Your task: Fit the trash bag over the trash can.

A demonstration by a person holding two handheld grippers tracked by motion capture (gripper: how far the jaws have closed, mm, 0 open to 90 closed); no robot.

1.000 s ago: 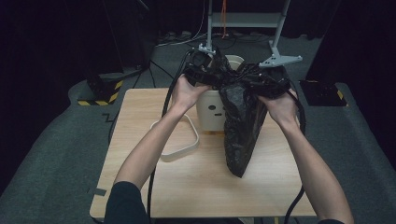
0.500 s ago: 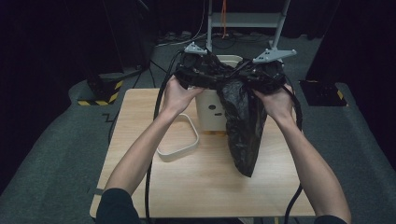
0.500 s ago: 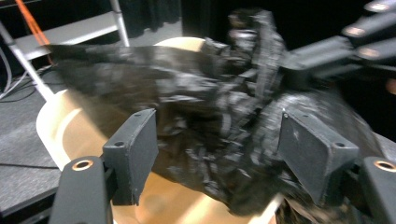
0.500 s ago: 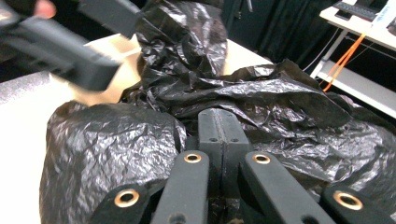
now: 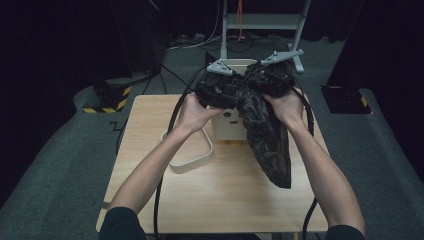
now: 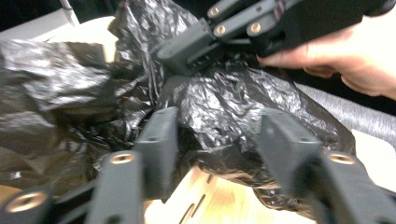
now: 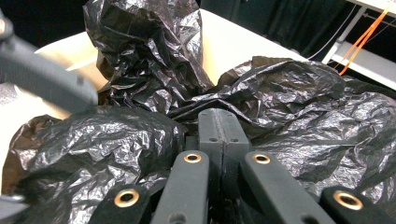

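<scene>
Dark curtains and grey carpet ring one pale wooden table (image 5: 225, 195), where two hands work above the far edge. At about 1 o'clock from the table's middle, the right gripper (image 7: 218, 126) has its jaws pressed flat together on a fold of one black plastic bag (image 5: 267, 145), thin, crinkled and glossy. At about 11 o'clock, the left gripper (image 6: 219, 140) stands roughly half open; its jaws have just been closing, a bunched ridge of the same film lies between them, and I cannot tell whether the pads press it. In the left gripper view the right gripper (image 6: 191, 46) bites the bag at 12 o'clock.

Beneath both grippers, at 12 o'clock on the table, stands one cream bin (image 5: 231, 127), boxy and smooth-walled. Part of the bag is gathered over its open mouth (image 7: 224, 42), and the rest hangs outside, tapering to a point toward 4 o'clock. One cream rounded frame (image 5: 192, 162), an open loop, lies flat on the wood at 9 o'clock from the bin.
</scene>
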